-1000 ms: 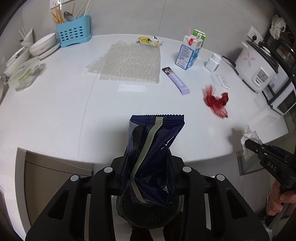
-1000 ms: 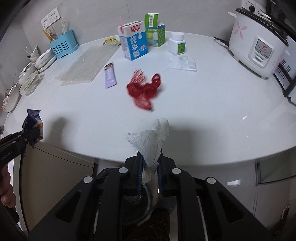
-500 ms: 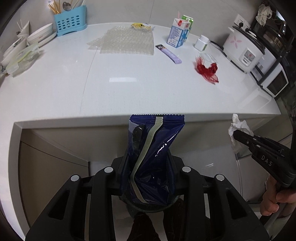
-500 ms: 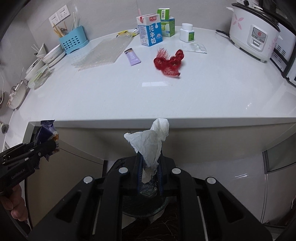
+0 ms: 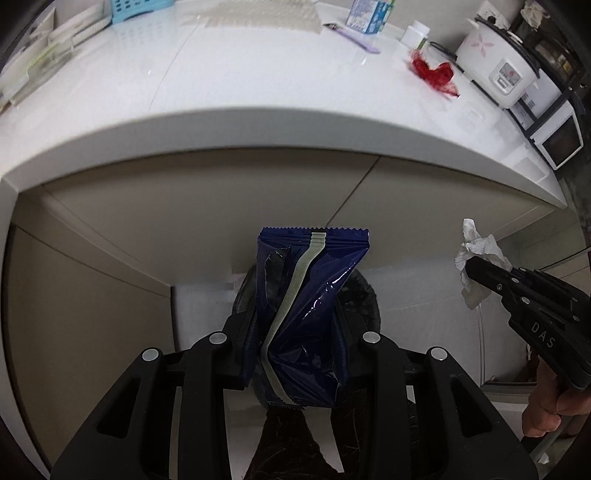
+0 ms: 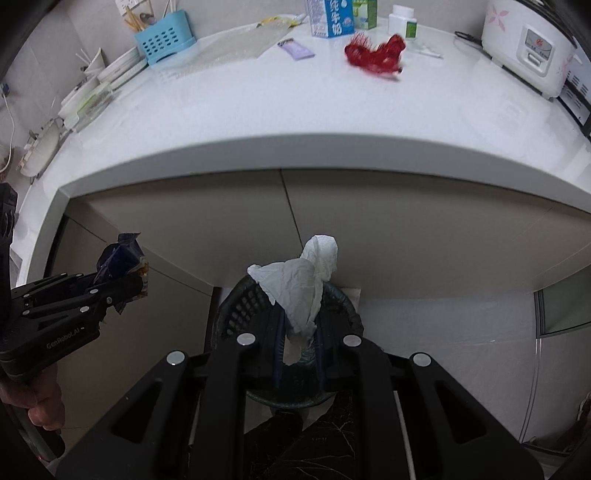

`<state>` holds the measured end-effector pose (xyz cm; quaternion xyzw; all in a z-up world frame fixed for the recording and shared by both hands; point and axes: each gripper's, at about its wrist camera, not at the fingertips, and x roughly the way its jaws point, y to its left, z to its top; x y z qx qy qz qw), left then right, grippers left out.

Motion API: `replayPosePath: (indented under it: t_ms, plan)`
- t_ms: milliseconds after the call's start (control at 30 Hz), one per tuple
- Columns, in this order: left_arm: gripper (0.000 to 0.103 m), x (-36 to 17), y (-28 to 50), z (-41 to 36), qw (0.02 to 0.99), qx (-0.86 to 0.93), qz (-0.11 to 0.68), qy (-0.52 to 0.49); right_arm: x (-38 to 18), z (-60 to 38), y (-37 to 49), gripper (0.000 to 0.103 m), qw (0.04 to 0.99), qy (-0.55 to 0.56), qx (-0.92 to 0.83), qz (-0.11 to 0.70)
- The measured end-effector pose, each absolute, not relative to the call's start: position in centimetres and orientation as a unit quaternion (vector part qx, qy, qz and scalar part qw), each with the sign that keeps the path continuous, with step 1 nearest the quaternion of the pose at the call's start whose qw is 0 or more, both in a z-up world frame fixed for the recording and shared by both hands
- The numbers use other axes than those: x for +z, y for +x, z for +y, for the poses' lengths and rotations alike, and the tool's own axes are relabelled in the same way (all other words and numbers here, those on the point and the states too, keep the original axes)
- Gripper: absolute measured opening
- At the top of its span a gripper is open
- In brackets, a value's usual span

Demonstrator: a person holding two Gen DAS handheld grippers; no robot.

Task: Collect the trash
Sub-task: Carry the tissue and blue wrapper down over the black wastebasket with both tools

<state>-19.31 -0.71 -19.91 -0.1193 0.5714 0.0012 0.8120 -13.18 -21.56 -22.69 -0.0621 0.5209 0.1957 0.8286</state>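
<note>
The left gripper (image 5: 301,343) is clamped on a dark blue snack wrapper (image 5: 306,295), glossy crinkled foil with a pale seam strip down its back and a saw-toothed top edge. The right gripper (image 6: 299,332) pinches a crumpled white tissue (image 6: 303,280), soft and creased, its loose end standing up above the fingers. Both point steeply down, in front of the counter's edge.

Below them, on the floor at the foot of the beige cabinet fronts (image 6: 369,221), stands a round dark bin (image 6: 236,306) with a perforated wall; from each wrist view it sits right behind the held piece. The step in hand looks like the drop-off: both pieces are carried to the bin and not yet let go. The next move calls for getting each piece over the bin's mouth, then opening the fingers so the light scraps fall inside and do not catch on the rim.

More trash waits on the smooth white counter (image 6: 295,110): a red mesh net (image 6: 376,55), a purple sachet (image 6: 295,50), a sheet of bubble wrap (image 6: 236,48) and a milk carton (image 6: 328,18).
</note>
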Motion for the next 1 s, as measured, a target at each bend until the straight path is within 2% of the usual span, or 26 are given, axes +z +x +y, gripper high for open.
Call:
replayPosePath:
  t_ms: [700,1000]
  plan:
    - [0.031,-26.1,-17.8,-1.9,0.783,0.002,0.609,-0.128,-29.6,-20.7,-11.9,0.012,0.798,-0.086,0.196,0.563]
    - [0.031,-28.6,-16.8,-2.7,0.768,0.008,0.628,-0.124,-30.5,-21.4,-11.7,0.012,0.793,-0.092,0.194,0.570]
